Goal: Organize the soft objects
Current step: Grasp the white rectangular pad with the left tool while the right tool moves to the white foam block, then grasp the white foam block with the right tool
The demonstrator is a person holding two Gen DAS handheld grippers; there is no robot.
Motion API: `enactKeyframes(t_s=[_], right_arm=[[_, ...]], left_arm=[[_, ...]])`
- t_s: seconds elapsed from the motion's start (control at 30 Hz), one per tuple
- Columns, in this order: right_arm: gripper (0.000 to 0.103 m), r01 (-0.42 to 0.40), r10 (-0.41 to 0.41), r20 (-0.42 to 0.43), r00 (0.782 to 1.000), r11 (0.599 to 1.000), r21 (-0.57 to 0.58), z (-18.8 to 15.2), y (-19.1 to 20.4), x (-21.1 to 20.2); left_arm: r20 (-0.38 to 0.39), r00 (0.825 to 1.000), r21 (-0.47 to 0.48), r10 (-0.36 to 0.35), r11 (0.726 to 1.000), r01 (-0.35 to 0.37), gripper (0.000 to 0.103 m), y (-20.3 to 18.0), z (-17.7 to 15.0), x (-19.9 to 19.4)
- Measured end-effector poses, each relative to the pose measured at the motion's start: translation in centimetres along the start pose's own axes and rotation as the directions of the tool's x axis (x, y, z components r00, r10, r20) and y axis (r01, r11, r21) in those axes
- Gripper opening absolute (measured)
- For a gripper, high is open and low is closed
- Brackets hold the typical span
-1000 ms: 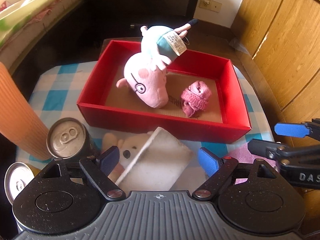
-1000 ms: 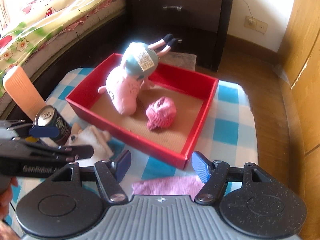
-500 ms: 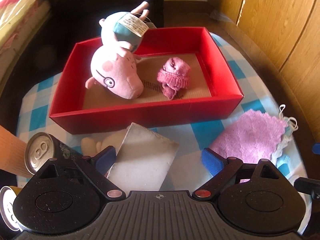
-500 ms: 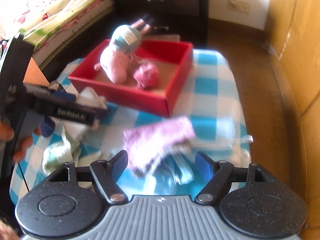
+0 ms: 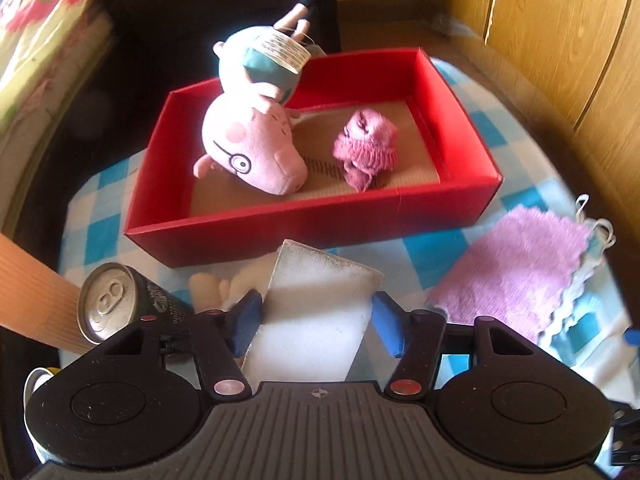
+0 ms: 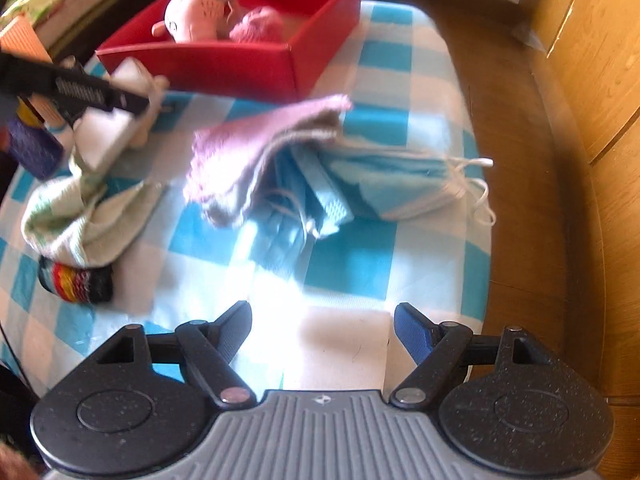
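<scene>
Left gripper point(image 5: 316, 322) jaws narrowed since a second ago, now pinching white sponge block point(image 5: 316, 316) before red box point(image 5: 304, 226). Right gripper point(image 6: 324, 330) pulled back, wide open, empty; purple cloth point(image 6: 264, 140) ahead.

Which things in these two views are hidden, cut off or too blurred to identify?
- Left wrist view: the white plush is mostly hidden behind the white block between the left tongs.
- Left wrist view: a second can is cut off behind the tongs' body.
- Right wrist view: the purple cloth and masks are motion-blurred.
- Right wrist view: the can is cut by the edge.
</scene>
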State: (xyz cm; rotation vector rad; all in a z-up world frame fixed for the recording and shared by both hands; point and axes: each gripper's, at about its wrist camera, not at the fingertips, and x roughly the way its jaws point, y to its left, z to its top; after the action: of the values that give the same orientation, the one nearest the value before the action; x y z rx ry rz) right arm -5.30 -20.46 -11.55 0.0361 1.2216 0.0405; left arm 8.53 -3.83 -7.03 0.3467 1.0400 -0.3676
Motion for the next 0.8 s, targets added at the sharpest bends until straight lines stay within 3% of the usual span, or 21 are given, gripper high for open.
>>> enactKeyframes(t_s=[0.4,0.67,0.77,0.8], right_arm=[[0.059,0.012,-0.011,-0.013,1.0,0.999,0.042,-0.8,-1.3,0.3],[0.06,0.02,-0.021,-0.05,0.999,1.0,-0.017,-1.6,-0.1,1.6],[0.049,0.029,-0.03,-0.053,0.998,0.999,-0.03,-1.8,0.1,1.6],[0.041,0.021,-0.023,-0.054,0.998,0.999,-0.028,-1.8,0.1,1.6]], left_arm=[[0.079,0.991,-0.121,-0.104,0.986,0.113,0.06,2.3,0.4,-3.5],[0.081,0.988,-0.131,-0.128,0.982,0.138,0.06,2.3,0.5,-3.8],[0.081,0.987,-0.133,-0.136,0.98,0.146,0.06,2.3,0.5,-3.9],[0.083,0.987,-0.132,-0.139,0.98,0.149,0.06,2.3,0.5,-4.0]])
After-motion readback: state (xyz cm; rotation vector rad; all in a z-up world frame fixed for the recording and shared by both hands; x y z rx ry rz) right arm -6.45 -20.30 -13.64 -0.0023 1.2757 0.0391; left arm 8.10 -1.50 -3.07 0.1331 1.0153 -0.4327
